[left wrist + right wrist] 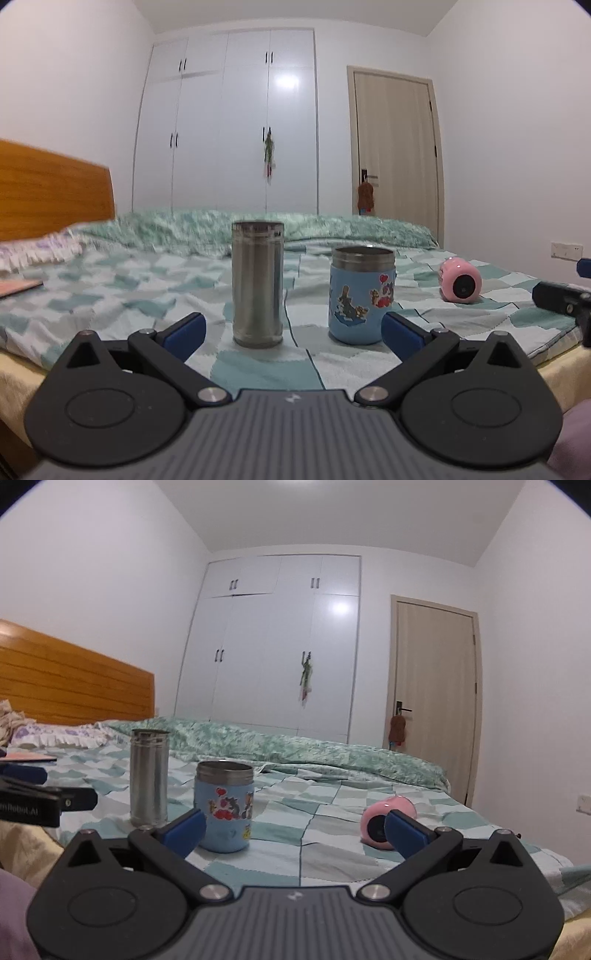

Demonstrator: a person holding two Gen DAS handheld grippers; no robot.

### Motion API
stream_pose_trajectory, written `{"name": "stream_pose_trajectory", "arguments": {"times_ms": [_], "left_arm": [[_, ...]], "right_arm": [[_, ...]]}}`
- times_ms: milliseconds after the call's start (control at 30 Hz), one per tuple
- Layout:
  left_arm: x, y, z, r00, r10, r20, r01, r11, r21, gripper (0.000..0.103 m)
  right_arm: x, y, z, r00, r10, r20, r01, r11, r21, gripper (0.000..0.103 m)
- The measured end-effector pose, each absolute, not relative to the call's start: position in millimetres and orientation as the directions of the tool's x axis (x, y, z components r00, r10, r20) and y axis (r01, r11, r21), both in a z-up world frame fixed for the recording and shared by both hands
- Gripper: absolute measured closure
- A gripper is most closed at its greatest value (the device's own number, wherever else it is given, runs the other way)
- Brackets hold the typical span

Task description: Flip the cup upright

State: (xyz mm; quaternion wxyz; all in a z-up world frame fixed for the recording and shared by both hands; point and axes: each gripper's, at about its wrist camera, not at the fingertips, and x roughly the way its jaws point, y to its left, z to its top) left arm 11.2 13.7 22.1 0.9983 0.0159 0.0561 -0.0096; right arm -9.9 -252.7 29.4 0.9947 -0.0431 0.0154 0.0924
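Note:
A pink cup (460, 280) lies on its side on the bed, base toward me; it also shows in the right wrist view (384, 821). A tall steel cup (257, 283) and a blue cup with cartoon stickers (362, 296) stand upright; both show in the right wrist view, steel (149, 779) and blue (225, 806). My left gripper (293, 328) is open and empty, in front of the two upright cups. My right gripper (295, 827) is open and empty, its right finger just in front of the pink cup.
The bed has a checked teal quilt (110, 291) and a rumpled green blanket (207, 225) behind. A wooden headboard (48, 192) stands at the left. White wardrobes (229, 122) and a door (395, 144) are at the back.

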Motion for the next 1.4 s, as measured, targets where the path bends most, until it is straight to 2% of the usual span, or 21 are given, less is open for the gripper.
{"name": "stream_pose_trajectory", "arguments": {"times_ms": [167,1400], "left_arm": [[7.8,10.5,19.4,0.995,-0.031,-0.096,0.036,0.998,0.045,0.000],[5.8,13.8,17.4,0.995,-0.040,-0.095,0.043,0.999,0.028,0.000]], "right_arm": [[-8.8,-257.5,28.2,0.985,0.171,-0.032,-0.173,0.984,-0.053,0.000],[-10.5,-247.4,24.3,0.984,0.176,-0.029,-0.178,0.979,-0.096,0.000]]}}
